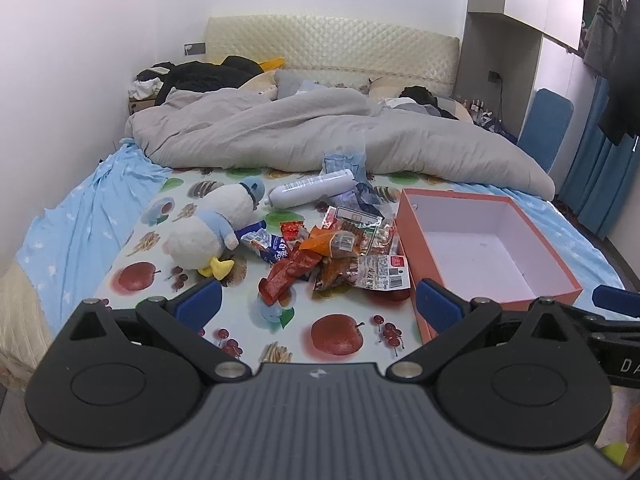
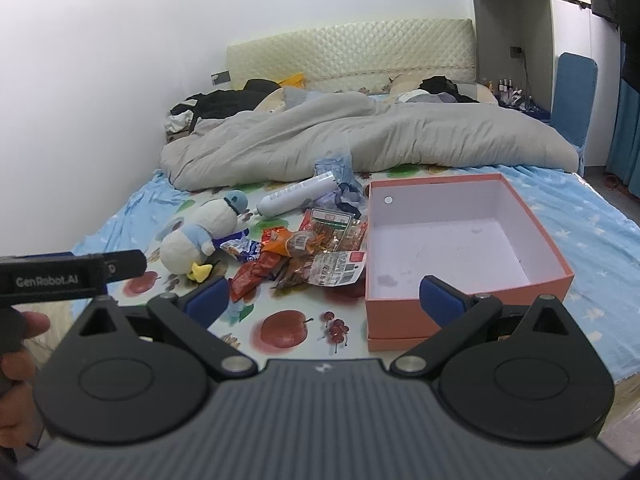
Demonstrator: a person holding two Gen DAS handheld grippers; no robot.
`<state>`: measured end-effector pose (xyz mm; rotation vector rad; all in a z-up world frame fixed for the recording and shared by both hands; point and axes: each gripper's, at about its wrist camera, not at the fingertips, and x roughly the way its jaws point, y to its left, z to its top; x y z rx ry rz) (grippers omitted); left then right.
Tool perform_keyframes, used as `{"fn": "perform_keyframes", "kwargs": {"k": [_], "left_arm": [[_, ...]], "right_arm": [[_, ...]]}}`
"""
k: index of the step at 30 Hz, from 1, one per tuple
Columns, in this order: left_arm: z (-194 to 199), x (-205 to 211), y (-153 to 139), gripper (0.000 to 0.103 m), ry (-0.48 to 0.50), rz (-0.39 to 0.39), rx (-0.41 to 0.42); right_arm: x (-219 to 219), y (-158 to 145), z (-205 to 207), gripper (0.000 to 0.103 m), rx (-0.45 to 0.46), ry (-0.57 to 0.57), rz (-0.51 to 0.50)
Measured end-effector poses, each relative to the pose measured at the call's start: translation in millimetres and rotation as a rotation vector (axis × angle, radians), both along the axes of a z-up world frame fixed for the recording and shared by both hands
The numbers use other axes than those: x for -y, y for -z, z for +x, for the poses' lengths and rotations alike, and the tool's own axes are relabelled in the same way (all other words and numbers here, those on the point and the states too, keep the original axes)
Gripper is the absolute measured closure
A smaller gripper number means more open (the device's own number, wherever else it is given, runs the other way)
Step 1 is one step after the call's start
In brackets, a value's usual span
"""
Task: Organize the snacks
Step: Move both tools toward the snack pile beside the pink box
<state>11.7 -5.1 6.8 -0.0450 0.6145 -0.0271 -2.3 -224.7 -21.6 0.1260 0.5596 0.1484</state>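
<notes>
A heap of snack packets (image 1: 332, 250) (image 2: 304, 256) in red, orange and clear wrappers lies on the fruit-print sheet mid-bed. Just right of it stands an empty salmon-pink box (image 1: 486, 240) (image 2: 452, 248) with a white inside. My left gripper (image 1: 318, 304) hovers open over the sheet, short of the heap, with nothing between its blue pads. My right gripper (image 2: 326, 300) is open too, its right finger in front of the box's near wall. Part of the left gripper's body shows at the left edge of the right wrist view, held by a hand (image 2: 24, 328).
A white and blue plush duck (image 1: 216, 226) (image 2: 200, 236) lies left of the heap. A white bottle (image 1: 312, 192) (image 2: 296, 196) and a blue pouch (image 1: 344, 160) lie behind it. A rumpled grey duvet (image 1: 320, 136) covers the far half of the bed.
</notes>
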Motion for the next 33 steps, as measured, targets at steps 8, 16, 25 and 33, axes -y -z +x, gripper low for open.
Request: {"fn": "perform_keyframes", "kwargs": {"k": [8,16,25,33], "left_arm": [[1.3,0.4,2.6,0.0,0.009,0.004,-0.01],[1.9,2.7,0.8,0.0,0.019,0.01,-0.011],[-0.1,4.7,-3.9,0.0,0.038,0.016,-0.004],[-3.9,6.6,-5.9,0.0,0.043,0.019,-0.004]], "right_arm": [[0.7,-1.4,0.2,0.0,0.003,0.001,0.001],[-1.0,-0.5,0.9,0.0,-0.002,0.0,-0.005],[0.3,-3.7,-3.1,0.0,0.005,0.019,-0.004],[-0.6,-3.9,-2.9,0.0,-0.002,0.013,0.002]]}}
